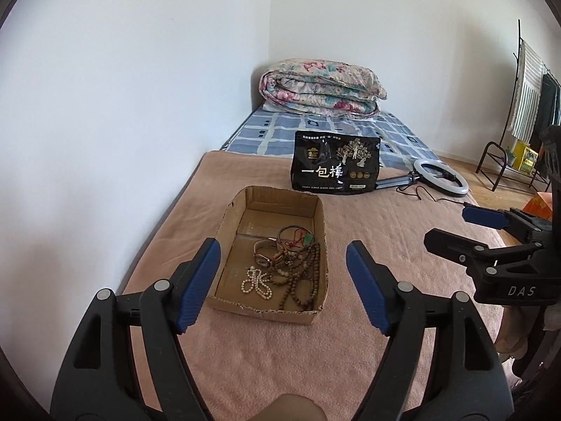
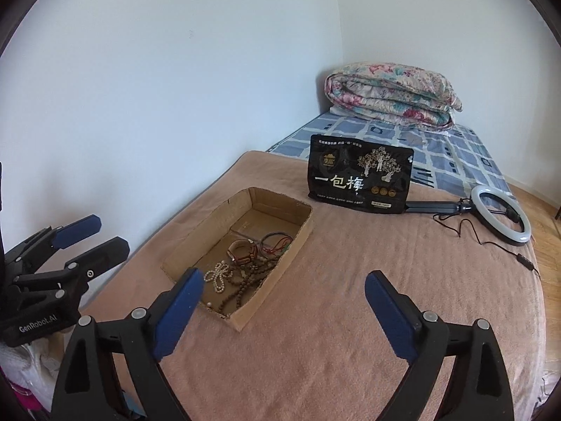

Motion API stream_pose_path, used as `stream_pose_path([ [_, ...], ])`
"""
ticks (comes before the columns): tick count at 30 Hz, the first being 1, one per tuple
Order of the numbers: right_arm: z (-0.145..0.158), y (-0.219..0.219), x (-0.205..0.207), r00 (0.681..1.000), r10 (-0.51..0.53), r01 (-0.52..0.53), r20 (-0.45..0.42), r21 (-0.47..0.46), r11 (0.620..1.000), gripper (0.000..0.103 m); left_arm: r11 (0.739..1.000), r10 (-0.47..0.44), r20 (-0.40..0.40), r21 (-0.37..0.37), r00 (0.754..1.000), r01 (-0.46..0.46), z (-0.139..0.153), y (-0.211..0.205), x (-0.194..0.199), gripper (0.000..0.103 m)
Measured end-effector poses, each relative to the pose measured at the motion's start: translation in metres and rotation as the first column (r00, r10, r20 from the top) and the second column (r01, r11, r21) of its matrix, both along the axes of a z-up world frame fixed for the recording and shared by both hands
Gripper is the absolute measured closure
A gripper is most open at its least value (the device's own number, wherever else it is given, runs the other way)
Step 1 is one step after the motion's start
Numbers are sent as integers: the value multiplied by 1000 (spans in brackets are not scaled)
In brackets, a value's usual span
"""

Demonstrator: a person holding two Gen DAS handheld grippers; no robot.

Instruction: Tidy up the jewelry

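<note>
While the jewelry lies heaped in the cardboard box on the bed, we hold the left hand-held gripper and right hand-held gripper spread apart, empty, nothing visibly left outside.

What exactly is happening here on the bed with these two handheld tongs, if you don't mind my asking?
A person holds two tongs above a pink blanket, and both are open and empty. The left tongs hover just short of a shallow cardboard box. The right tongs hover beside it. The jewelry lies in a heap inside: a white pearl strand, brown bead necklaces, a watch and a bangle. Nothing is being gripped.
</note>
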State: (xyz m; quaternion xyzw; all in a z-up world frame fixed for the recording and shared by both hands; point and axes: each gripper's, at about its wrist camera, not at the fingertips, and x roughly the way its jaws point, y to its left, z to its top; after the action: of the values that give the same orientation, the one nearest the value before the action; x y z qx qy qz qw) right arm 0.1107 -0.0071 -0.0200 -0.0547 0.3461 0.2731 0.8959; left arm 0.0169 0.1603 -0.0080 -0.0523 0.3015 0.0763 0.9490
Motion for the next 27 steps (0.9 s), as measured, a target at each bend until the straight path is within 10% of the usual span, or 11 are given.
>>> stream_pose_path([
  [11,-14,-4,4,999,-37,38,26,-36,999,0,998,7,-11,54,1000,-7,-4,-11,2,3],
  [27,-29,-23,19,995,-95,95,12,-65,993,0,999,19,-46,51,999,-17,-13,-15,17,2],
])
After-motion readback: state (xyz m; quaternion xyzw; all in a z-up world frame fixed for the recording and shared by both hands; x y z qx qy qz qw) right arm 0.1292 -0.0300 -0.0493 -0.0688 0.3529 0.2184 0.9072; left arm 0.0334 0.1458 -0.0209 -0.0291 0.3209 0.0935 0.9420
